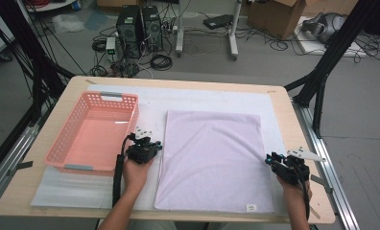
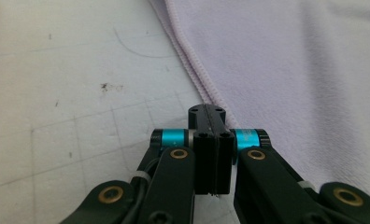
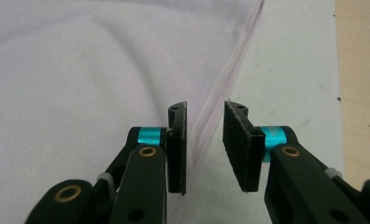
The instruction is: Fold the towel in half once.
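Observation:
A lavender towel [image 1: 212, 158] lies folded flat on the white mat [image 1: 149, 103], with a small label near its front edge. My left gripper [image 1: 155, 146] rests at the towel's left hem. In the left gripper view its jaws are pressed together [image 2: 210, 111], with the towel [image 2: 304, 70] running up to their tips; I cannot tell whether cloth is pinched. My right gripper [image 1: 269, 158] is at the towel's right hem. In the right gripper view it is open [image 3: 205, 109], one jaw over the towel [image 3: 80, 60] and one over the mat [image 3: 286, 70], the hem between them.
A pink plastic basket [image 1: 65, 139] stands with nothing in it on the mat, just left of the left gripper. The wooden table [image 1: 293, 124] ends close to the right of the right gripper. Computers, cables and boxes lie on the floor beyond the table.

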The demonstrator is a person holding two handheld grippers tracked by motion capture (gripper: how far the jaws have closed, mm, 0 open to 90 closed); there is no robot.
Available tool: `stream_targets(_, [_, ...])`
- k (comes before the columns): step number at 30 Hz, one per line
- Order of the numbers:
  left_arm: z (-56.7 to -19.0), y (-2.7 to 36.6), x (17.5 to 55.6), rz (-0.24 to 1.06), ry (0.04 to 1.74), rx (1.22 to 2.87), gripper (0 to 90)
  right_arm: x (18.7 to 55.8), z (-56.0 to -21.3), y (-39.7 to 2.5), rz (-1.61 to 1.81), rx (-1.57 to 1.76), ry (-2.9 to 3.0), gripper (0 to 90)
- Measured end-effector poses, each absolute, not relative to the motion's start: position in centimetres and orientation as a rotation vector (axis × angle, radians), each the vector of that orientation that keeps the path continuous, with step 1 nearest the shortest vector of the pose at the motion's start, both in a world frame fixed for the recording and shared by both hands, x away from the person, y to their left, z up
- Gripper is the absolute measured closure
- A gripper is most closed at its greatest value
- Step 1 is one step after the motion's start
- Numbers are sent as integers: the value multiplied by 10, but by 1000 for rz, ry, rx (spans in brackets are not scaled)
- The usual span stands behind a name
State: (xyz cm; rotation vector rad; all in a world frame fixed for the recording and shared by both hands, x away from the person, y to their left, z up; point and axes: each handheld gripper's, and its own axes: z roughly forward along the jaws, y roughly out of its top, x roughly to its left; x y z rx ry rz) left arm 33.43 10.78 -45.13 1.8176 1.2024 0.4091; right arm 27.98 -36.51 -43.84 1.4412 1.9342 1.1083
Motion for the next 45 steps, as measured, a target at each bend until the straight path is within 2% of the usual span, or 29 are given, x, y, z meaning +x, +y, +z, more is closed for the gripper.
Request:
stream_targets(3, [-452,105,336,376,1177,1831,691,293,-443,-363,1106,1463,1952,708])
stream_targets(5, [-452,103,339,346,1174,1841,629,301,-447,-359,1091,1460,1978,713])
stream_targets(7, [-453,95,340,348,1148,1900,650,307,-451,-354,1054,1458,2012,728])
stream_targets(8, [-452,91,340,387,1123,1932,686,308,-451,-352,1027,1448,2024,750])
stream_targets(10, [-451,86,340,400,1115,1947,813,310,-451,-350,1017,1423,2043,830])
stream_targets(11, [-450,85,340,410,1118,1957,832,311,-451,-350,1020,1417,2057,843])
stream_targets(18, [-447,92,337,424,1189,1926,848,310,-448,-360,943,1503,1981,857])
stream_targets(20, [-447,93,335,429,1186,1921,838,309,-447,-359,942,1476,1992,804])
stream_targets(21, [-448,95,335,429,1194,1916,813,309,-446,-359,958,1468,1985,739])
stream_targets(24, [-450,98,333,427,1198,1901,713,312,-443,-363,1020,1465,1956,728])
stream_targets(27, [-452,102,331,407,1177,1892,668,323,-442,-360,1032,1428,1997,765])
stream_targets(31, [-451,105,330,379,1142,1872,593,341,-447,-353,1030,1438,2032,770])
stream_targets(34, [-450,106,329,370,1088,1861,522,350,-449,-353,991,1454,2026,856])
stream_targets(35, [-450,107,329,363,1075,1850,503,351,-447,-353,931,1461,1992,857])
stream_targets(37, [-450,108,329,352,1040,1825,469,351,-448,-359,840,1503,1947,823])
stream_targets(41, [-449,107,328,312,982,1810,427,338,-444,-376,988,1532,1888,747])
stream_targets(45, [-447,104,325,301,921,1803,385,316,-436,-381,1078,1446,1927,627])
